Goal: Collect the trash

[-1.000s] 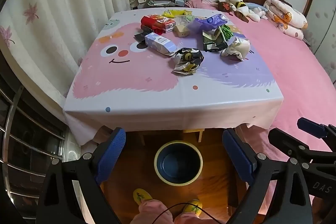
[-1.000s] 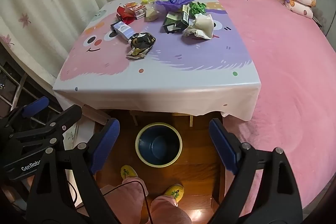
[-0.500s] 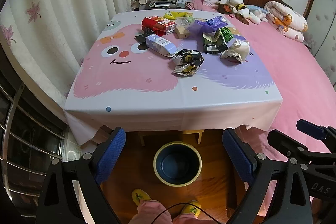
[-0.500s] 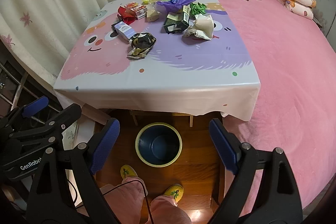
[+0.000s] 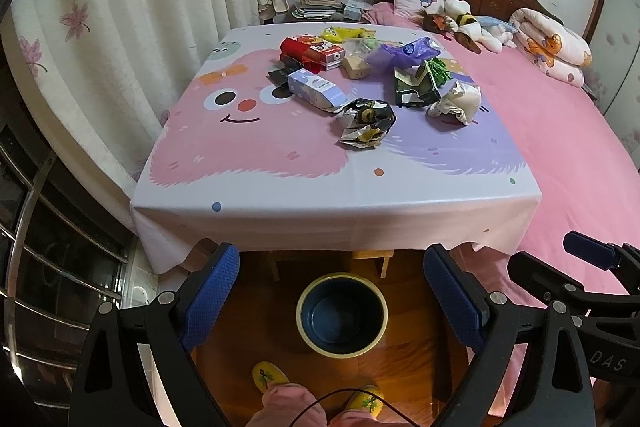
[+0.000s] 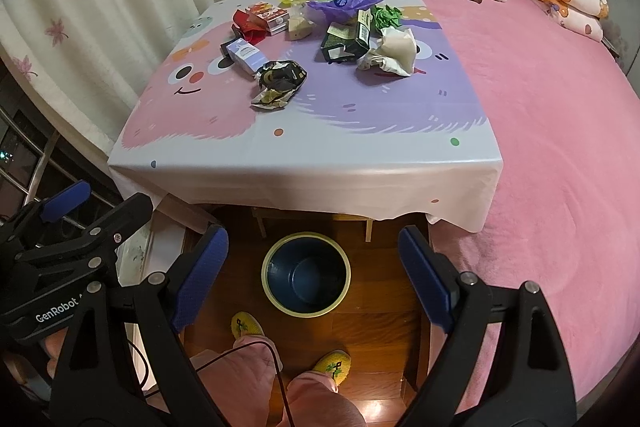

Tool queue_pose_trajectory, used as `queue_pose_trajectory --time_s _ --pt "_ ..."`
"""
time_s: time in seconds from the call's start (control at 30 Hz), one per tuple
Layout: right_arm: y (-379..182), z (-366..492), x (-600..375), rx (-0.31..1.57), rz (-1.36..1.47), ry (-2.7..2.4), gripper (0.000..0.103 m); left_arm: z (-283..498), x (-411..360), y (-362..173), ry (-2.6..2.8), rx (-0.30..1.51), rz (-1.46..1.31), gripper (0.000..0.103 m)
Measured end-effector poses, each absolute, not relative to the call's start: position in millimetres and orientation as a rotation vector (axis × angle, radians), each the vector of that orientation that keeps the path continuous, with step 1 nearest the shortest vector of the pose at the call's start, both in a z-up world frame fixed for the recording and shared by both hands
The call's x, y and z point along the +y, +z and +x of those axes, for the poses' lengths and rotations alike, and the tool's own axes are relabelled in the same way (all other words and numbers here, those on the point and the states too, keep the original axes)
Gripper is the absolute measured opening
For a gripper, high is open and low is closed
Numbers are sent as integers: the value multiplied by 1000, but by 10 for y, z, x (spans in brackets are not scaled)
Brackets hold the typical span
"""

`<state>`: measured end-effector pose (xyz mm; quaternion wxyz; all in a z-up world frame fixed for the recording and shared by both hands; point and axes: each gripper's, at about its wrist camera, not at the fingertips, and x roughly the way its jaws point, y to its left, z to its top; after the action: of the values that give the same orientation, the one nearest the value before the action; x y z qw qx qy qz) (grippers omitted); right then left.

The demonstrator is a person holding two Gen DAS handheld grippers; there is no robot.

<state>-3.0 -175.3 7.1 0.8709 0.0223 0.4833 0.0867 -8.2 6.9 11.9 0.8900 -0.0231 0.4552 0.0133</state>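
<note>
Hovering low before the table [image 5: 336, 223], both grippers are gaping wide with nothing held: left gripper [image 5: 332, 291], right gripper [image 6: 314, 267], each showing blue textured pads on black plastic arms. Trash is lying heaped toward the table's far side on glossy cartoon-print cloth: a crumpled foil wrapper [image 5: 366, 123] nearest, a lilac carton [image 5: 316, 89], a red box [image 5: 312, 53], a purple bag [image 6: 346, 1]. A round dark-blue bin [image 6: 306, 275] with cream rim is sitting on wood floor under the table's near edge.
</note>
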Motion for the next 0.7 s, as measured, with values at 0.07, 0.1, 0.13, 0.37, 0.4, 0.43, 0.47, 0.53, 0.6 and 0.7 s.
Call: queue_pose_trajectory --time_s 0.07,0.1,0.13,0.37,0.4,0.43,0.47,0.53,0.6,0.7 --pt "76 -33 -1752 1011 47 183 86 -80 70 134 30 946 -48 95" --pt "80 -35 -1751 1010 46 184 86 -78 70 143 31 946 -47 95" --pt "68 -36 -1742 1010 45 185 86 -74 69 152 33 947 -46 95" --pt "73 -47 -1727 1009 42 191 86 -116 116 131 32 944 -47 95" --pt "72 -56 -1721 1008 40 192 86 -112 116 123 30 943 -47 94" --pt "73 -62 -1717 1007 39 194 86 -111 118 122 30 943 -47 94" --pt "75 -67 -1713 1006 39 195 86 -108 119 122 29 943 -48 94" --pt "74 -74 -1714 1005 38 198 86 -116 143 108 30 942 -50 94" --pt "75 -75 -1711 1005 38 197 86 -117 154 109 30 942 -49 94" --pt "74 -74 -1708 1005 36 197 86 -114 142 109 30 943 -49 94"
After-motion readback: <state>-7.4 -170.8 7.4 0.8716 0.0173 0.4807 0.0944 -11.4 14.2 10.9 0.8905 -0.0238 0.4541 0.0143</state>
